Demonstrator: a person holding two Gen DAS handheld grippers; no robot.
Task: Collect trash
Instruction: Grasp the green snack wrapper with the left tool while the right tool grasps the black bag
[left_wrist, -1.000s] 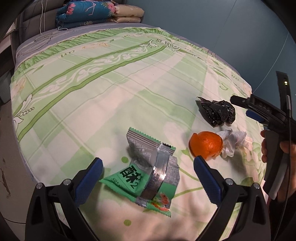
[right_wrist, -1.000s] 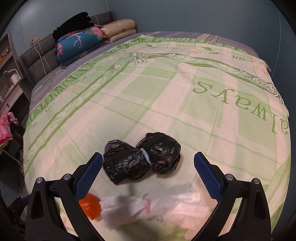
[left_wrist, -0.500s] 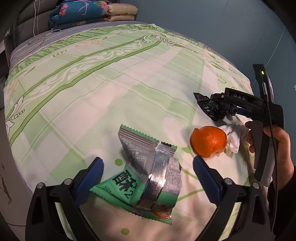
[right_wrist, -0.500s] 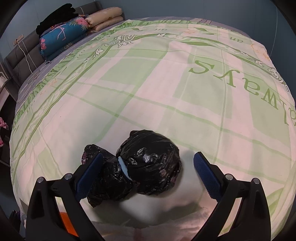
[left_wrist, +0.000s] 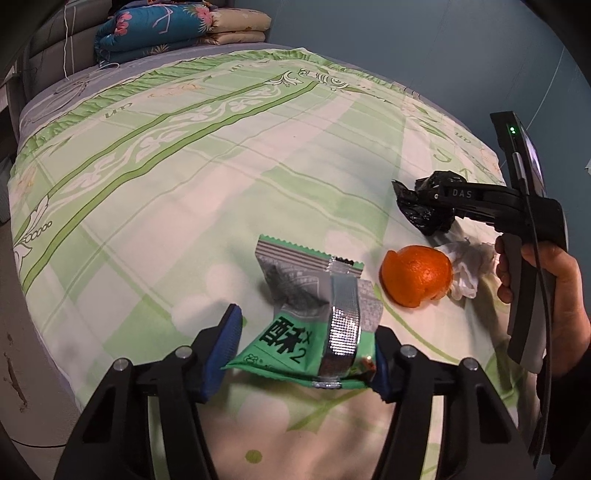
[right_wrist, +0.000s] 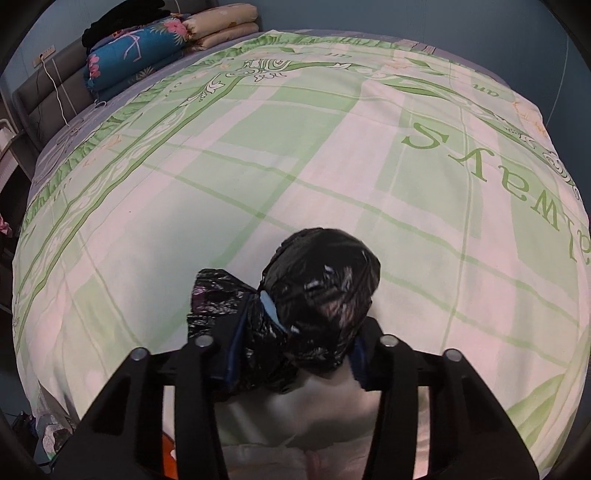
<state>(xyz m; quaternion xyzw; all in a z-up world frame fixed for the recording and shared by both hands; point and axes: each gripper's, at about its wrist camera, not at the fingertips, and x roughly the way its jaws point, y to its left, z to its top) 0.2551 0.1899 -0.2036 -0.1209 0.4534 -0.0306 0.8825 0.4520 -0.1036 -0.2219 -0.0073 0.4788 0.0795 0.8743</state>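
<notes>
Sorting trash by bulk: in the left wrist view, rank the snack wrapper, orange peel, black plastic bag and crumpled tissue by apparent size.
1. Snack wrapper, though nearest the camera.
2. Orange peel and black plastic bag: similar, bag partly hidden.
3. Crumpled tissue.

Bed (left_wrist: 207, 177) with wrapper (left_wrist: 310, 317), orange (left_wrist: 415, 275)

wrapper (left_wrist: 310, 317) left of orange (left_wrist: 415, 275), tissue (left_wrist: 467, 267) right
</notes>
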